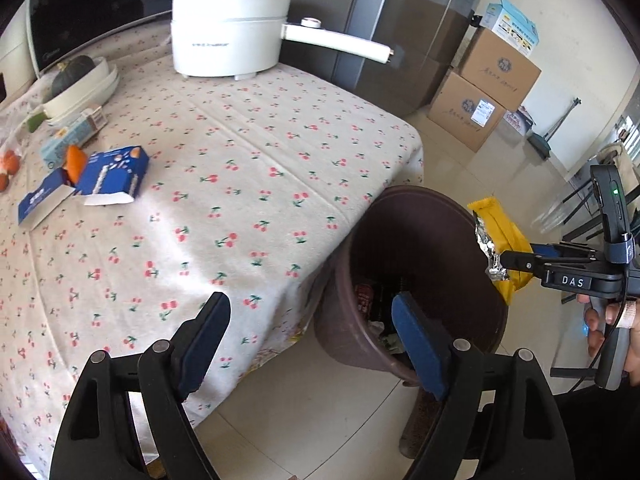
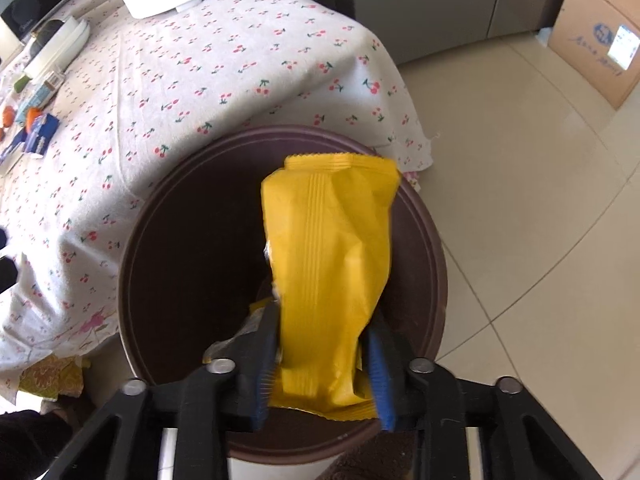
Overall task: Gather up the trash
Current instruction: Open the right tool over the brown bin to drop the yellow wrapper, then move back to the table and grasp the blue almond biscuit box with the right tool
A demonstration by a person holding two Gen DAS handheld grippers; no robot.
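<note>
The right wrist view looks straight down into the brown trash bin (image 2: 132, 280), whose round mouth lies under the yellow wrapper (image 2: 328, 280); the wrapper hangs between the blue pads of the right gripper (image 2: 326, 364), which sit close on either side of it, though whether they press it cannot be told. The left wrist view shows the same wrapper (image 1: 506, 236) from the side, with crumpled silver foil at its torn edge, held above the bin's (image 1: 352, 320) far rim by the right gripper (image 1: 504, 264) and the hand (image 1: 612, 320) behind it. Only this view shows rubbish already lying at the bin's bottom. The left gripper (image 1: 316, 344) stands spread wide with nothing between its two fingers, over the table's edge and the bin.

One bin, one yellow wrapper, two grippers. On the cherry-print tablecloth (image 1: 240, 184) lie two blue cartons (image 1: 116, 172), opened, one white electric pot (image 1: 228, 32) with a long handle, and a bowl with a dark squash (image 1: 72, 74). Two stacked cardboard boxes (image 1: 480, 92) stand on the floor beside a grey fridge (image 1: 400, 32). The bin stands tight against the hanging cloth at the table corner
</note>
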